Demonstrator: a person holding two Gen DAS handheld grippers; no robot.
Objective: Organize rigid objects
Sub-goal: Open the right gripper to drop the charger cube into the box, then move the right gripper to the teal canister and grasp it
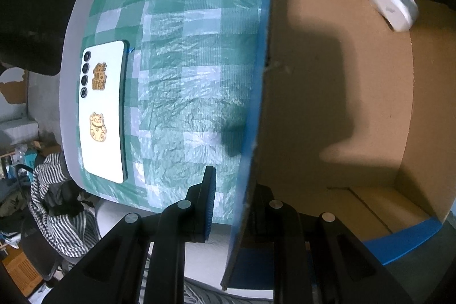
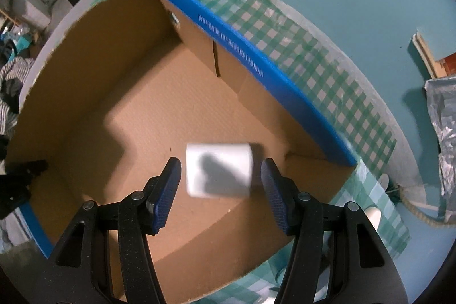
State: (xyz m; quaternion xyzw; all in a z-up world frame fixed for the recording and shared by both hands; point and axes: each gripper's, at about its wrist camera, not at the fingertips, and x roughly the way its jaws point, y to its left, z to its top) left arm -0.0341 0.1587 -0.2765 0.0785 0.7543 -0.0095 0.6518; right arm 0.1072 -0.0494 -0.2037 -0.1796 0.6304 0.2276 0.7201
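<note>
An open cardboard box (image 2: 94, 53) with blue edges stands on a green checked tablecloth (image 1: 182, 53). A white block (image 2: 219, 170), blurred, is in the air inside the box between my right gripper's (image 2: 221, 187) open fingers, not touched by them. It also shows in the left wrist view (image 1: 394, 4) at the box's far end. My left gripper (image 1: 236, 190) straddles the box's near wall (image 1: 253, 133), one finger outside and the other inside, closed on it. A white phone (image 1: 102, 110) with gold cat stickers lies face down on the cloth, left of the box.
The round table's white edge (image 1: 67, 70) is close to the phone. A striped cloth (image 1: 51, 190) lies on a chair beyond the edge. A foil bag (image 2: 444, 138) and a rope (image 2: 416, 207) lie to the right of the box.
</note>
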